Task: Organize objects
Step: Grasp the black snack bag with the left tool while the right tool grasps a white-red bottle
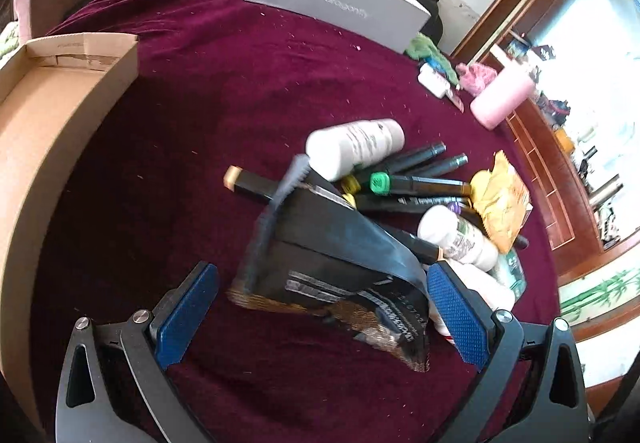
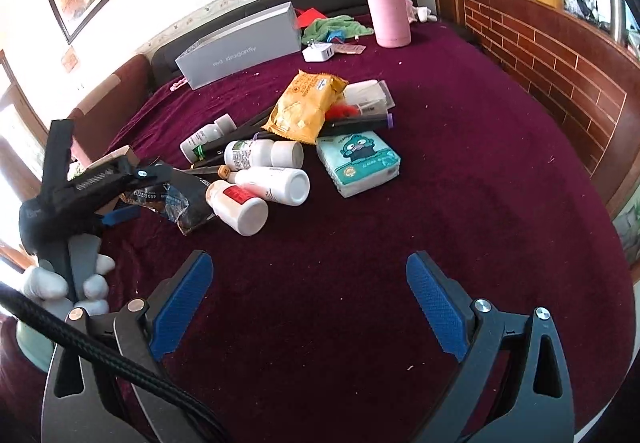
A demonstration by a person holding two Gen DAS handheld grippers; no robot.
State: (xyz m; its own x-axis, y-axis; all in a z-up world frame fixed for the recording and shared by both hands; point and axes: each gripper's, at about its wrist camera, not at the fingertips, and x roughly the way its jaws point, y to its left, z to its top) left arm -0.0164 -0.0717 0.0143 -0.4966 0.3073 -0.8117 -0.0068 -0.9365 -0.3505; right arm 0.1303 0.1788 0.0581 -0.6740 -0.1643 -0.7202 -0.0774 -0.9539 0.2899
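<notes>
A pile of objects lies on a maroon cloth (image 2: pixel 400 227): white pill bottles (image 2: pixel 240 205), black markers (image 1: pixel 416 185), a yellow snack packet (image 2: pixel 306 105), a tissue pack (image 2: pixel 358 163). A black foil packet (image 1: pixel 332 275) lies between the wide-open pads of my left gripper (image 1: pixel 324 317), untouched by either pad; in the right wrist view the left gripper (image 2: pixel 124 203) hovers over that packet (image 2: pixel 186 201). My right gripper (image 2: pixel 310 303) is open and empty, nearer than the pile over bare cloth.
An open cardboard box (image 1: pixel 48 123) stands at the left. A grey box (image 2: pixel 240 47), pink flask (image 2: pixel 386 3), white charger (image 2: pixel 318 53) and green cloth (image 2: pixel 336 25) sit at the far side. A wooden brick-patterned wall (image 2: pixel 560 75) borders the right.
</notes>
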